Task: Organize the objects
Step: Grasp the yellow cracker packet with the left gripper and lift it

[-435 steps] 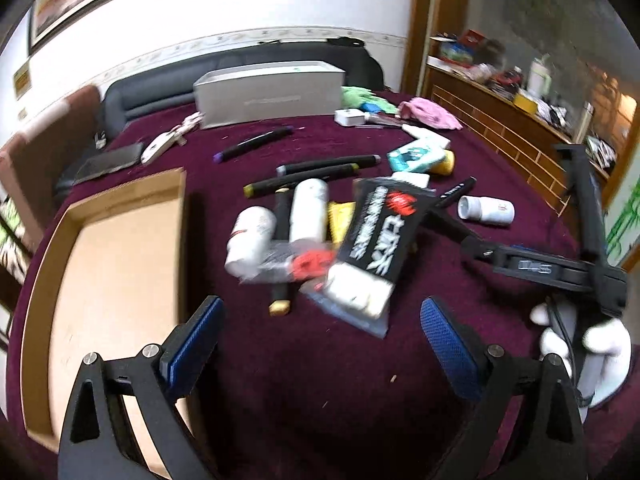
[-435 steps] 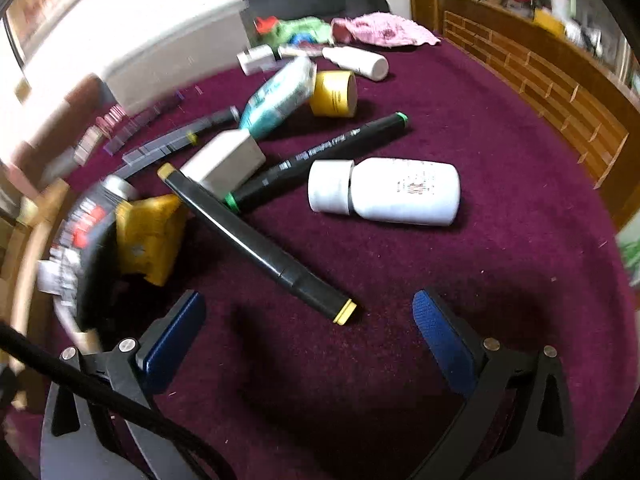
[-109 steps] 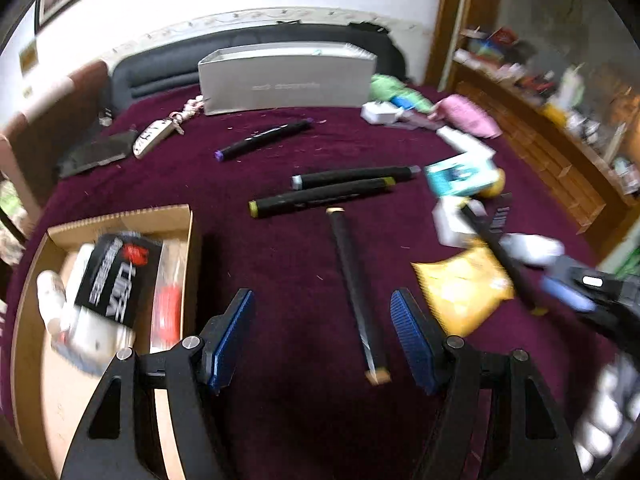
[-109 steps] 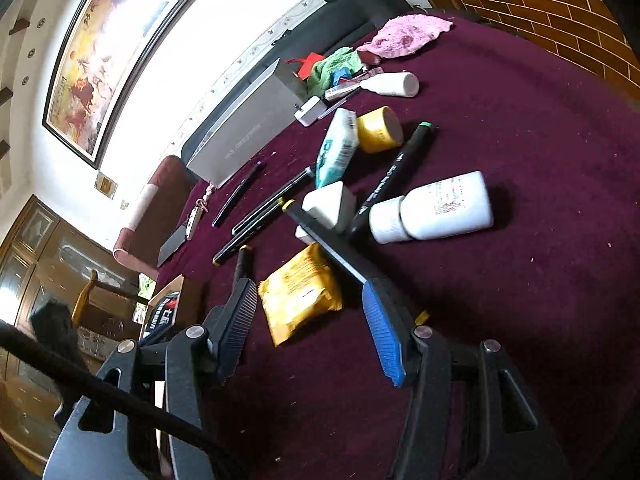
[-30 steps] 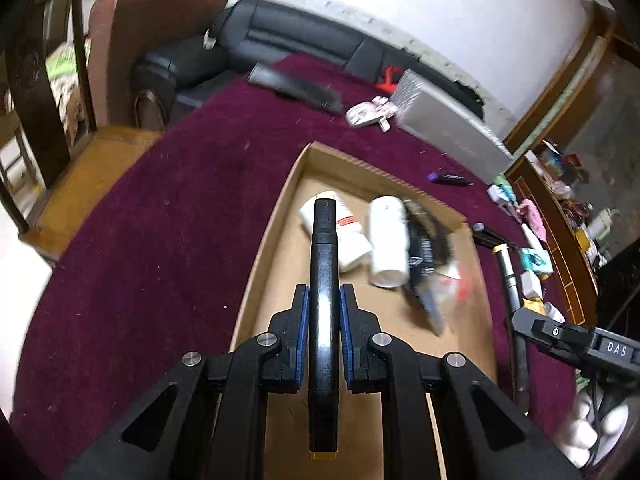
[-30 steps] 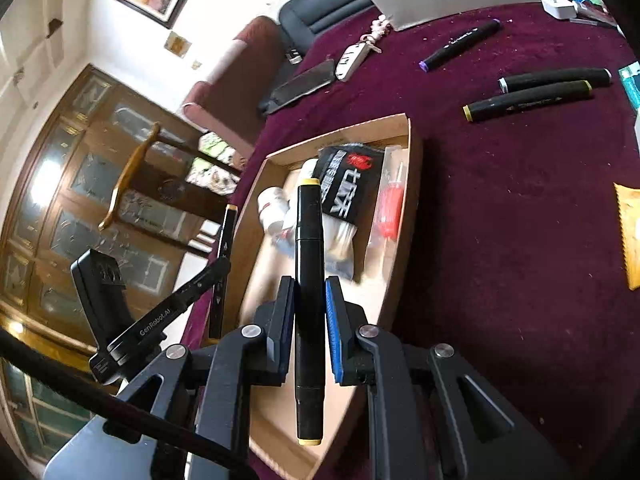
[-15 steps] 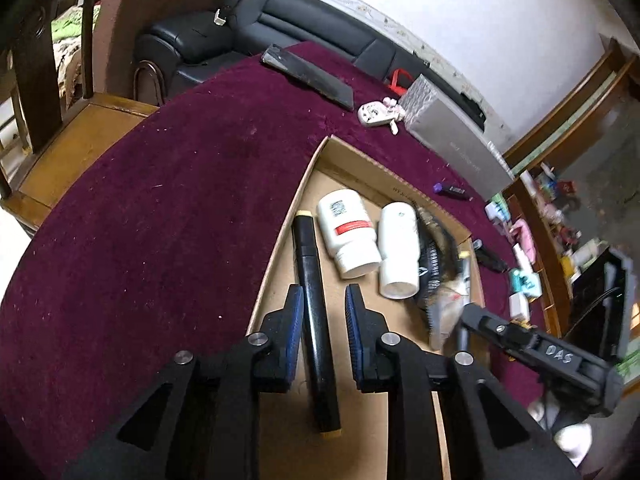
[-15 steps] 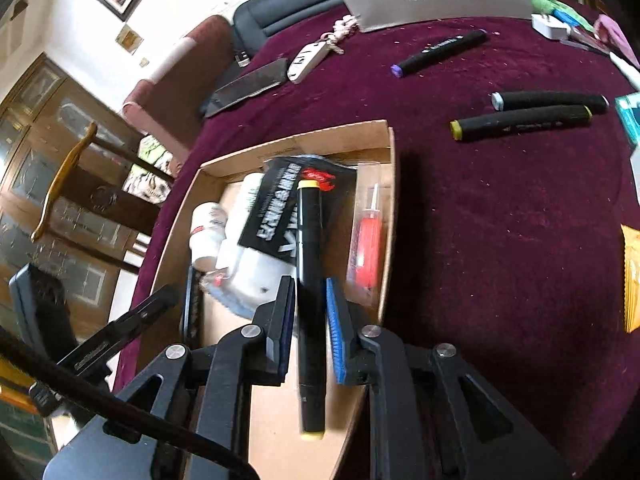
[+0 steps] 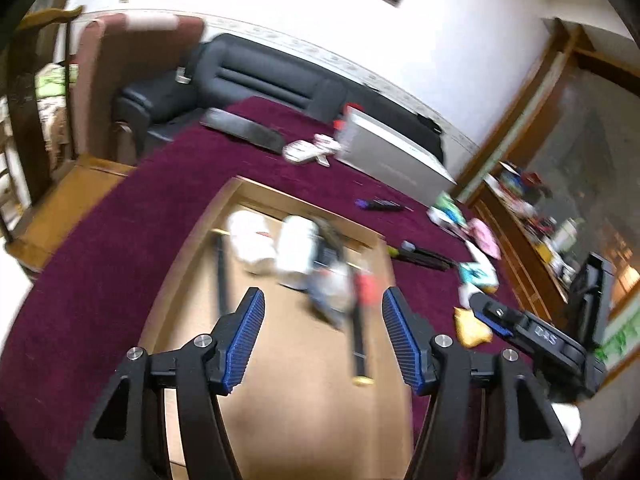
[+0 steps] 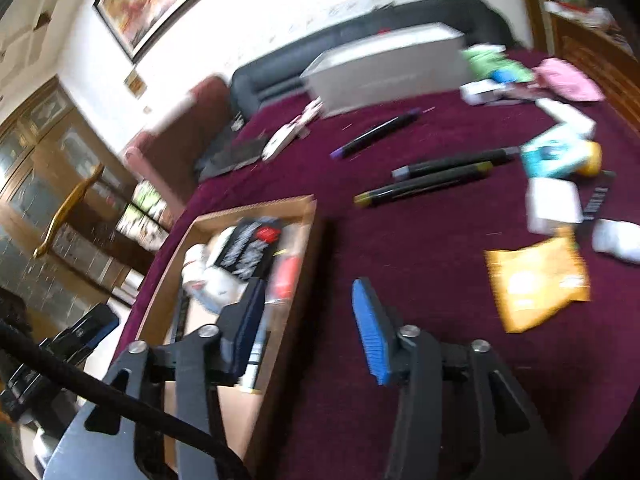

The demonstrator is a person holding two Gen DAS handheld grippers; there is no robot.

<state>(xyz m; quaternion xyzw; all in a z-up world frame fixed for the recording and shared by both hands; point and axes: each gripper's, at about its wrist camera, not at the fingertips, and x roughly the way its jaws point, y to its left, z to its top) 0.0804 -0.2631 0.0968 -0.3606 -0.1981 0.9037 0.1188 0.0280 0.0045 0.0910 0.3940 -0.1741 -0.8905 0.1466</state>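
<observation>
The left tongs (image 9: 323, 334) stand spread with nothing between the blue pads; their jaws have just been opening. They hang over the bare near end of the cardboard tray (image 9: 182, 248), which lies on the dark red tablecloth (image 9: 120, 216). In the tray one black marker (image 9: 221, 276) lies along the left wall and a second black marker (image 9: 359, 340) lies near the right wall, its yellow end toward the near edge. Two white bottles (image 9: 296, 252) and a black packet (image 10: 250, 250) sit at the tray's far end (all blurred).

The right tongs (image 10: 310, 326) are spread too, their jaws likewise just opened, empty, over the tray's right wall and the cloth just beside it. Out on the cloth toward its right edge lie an orange packet (image 10: 538, 280), two dark markers (image 10: 432, 178) side by side, a purple-tipped pen (image 10: 376, 132) and a grey box (image 10: 384, 68) at the far edge.
</observation>
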